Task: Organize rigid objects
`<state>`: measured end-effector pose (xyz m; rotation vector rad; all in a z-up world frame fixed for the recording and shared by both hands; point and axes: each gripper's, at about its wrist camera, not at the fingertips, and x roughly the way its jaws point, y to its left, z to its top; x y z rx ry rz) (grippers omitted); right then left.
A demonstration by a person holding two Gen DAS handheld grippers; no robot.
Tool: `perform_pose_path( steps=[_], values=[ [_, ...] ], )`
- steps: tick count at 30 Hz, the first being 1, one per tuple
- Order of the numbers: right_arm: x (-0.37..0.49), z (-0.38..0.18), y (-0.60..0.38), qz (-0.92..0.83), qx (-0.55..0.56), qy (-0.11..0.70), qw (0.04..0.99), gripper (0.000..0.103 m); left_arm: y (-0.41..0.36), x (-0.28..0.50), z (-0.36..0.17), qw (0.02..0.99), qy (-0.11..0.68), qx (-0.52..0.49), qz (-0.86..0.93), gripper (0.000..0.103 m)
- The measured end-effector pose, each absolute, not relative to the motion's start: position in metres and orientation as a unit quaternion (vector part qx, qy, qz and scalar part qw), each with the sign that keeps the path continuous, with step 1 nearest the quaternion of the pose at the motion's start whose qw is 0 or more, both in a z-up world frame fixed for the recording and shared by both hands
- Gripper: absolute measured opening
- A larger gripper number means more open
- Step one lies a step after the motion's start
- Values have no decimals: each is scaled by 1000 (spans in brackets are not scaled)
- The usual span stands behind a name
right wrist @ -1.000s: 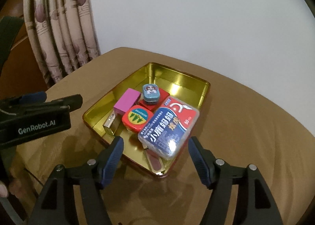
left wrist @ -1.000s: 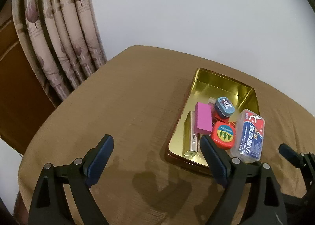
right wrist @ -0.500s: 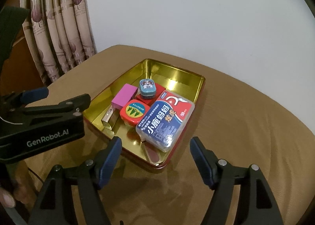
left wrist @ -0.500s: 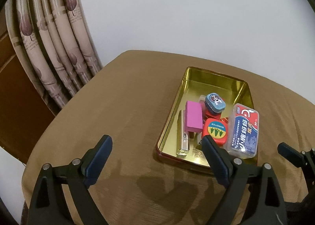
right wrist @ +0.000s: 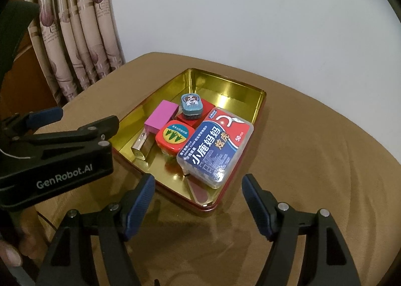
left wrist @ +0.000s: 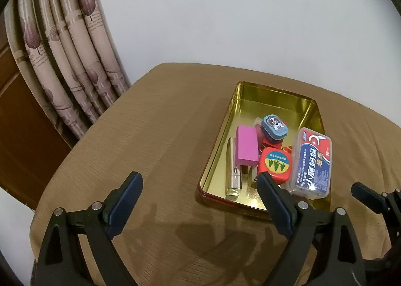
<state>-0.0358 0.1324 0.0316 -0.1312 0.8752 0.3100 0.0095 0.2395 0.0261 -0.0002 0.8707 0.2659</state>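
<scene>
So the tin (right wrist: 259, 108) sits on the brown-covered surface (right wrist: 313, 160), toward the far right side as we see it from the left wrist camera, and all the bits are already inside it. The floss box (right wrist: 215, 150) lies on top at the near right, leaning on the rim. Next to it is the red case (right wrist: 173, 137), then the pink block (right wrist: 161, 117) resting partly on a silver stick (right wrist: 141, 145), and behind those a small blue tin (right wrist: 191, 103) perched on a red box (right wrist: 208, 108). Something flat and reddish pokes out under the floss box, can't tell what.

Both our grippers hover just short of the tin, touching nothing. Left gripper (left wrist: 198, 200) has its jaws spread wide over bare cloth beside the tin, right gripper (right wrist: 196, 203) likewise wide, lined up on the tin's near corner.

We'd guess the sorting is basically done, or we're between picks. If anything's next, it's tidying that pile: the floss box looks like the obvious grab, wide and slick, so jaws across its short side. Watch the blue tin, it looks easy to knock off.
</scene>
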Motion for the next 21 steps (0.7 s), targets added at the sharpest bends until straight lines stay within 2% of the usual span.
perform_pose_path(
  steps=[21],
  values=[
    [-38, 27, 138, 154, -68, 423, 890, 74, 244, 11, 28, 902, 418, -18, 104, 91]
  ],
)
